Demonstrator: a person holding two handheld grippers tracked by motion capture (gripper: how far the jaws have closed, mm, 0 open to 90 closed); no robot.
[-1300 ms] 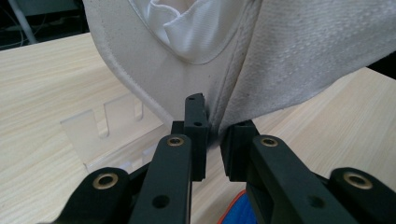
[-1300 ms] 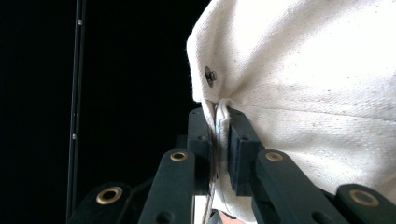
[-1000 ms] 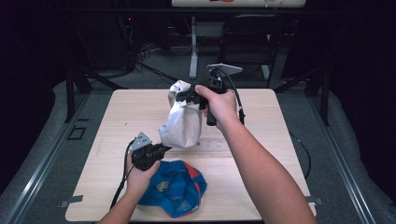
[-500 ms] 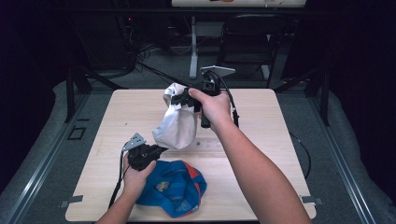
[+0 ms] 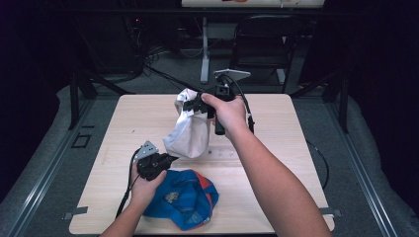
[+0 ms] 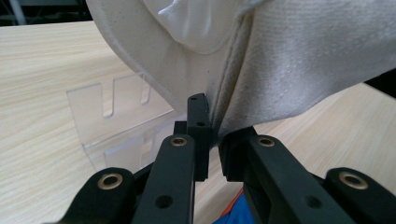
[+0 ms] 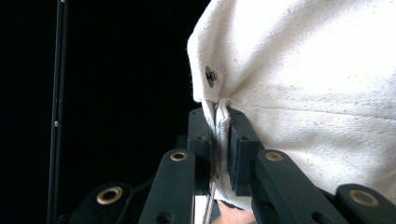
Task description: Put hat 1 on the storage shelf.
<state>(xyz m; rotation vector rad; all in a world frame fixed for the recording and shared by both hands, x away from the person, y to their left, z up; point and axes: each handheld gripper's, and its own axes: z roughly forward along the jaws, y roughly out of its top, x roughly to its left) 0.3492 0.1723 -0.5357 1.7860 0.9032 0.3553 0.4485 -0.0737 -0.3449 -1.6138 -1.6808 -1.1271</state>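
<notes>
A white cap [image 5: 188,133] hangs above the wooden table [image 5: 281,128], held between both grippers. My right gripper [image 5: 192,104] is shut on its upper edge; in the right gripper view the jaws [image 7: 222,140] pinch a seam of the white cap [image 7: 317,84] below a small metal rivet. My left gripper [image 5: 170,159] is shut on the cap's lower edge; in the left gripper view its jaws [image 6: 212,135] clamp the rim of the white cap [image 6: 303,60]. A blue cap [image 5: 185,197] with red trim lies on the table under the left hand.
A clear acrylic slotted stand [image 6: 116,116] lies on the table just beyond the white cap. Beyond the table's far edge are a dark floor, cables and a metal post [image 5: 204,49]. Black frame rails run along both sides.
Both hands and the white cap have drifted slightly left. Both grips have stayed as they were.
</notes>
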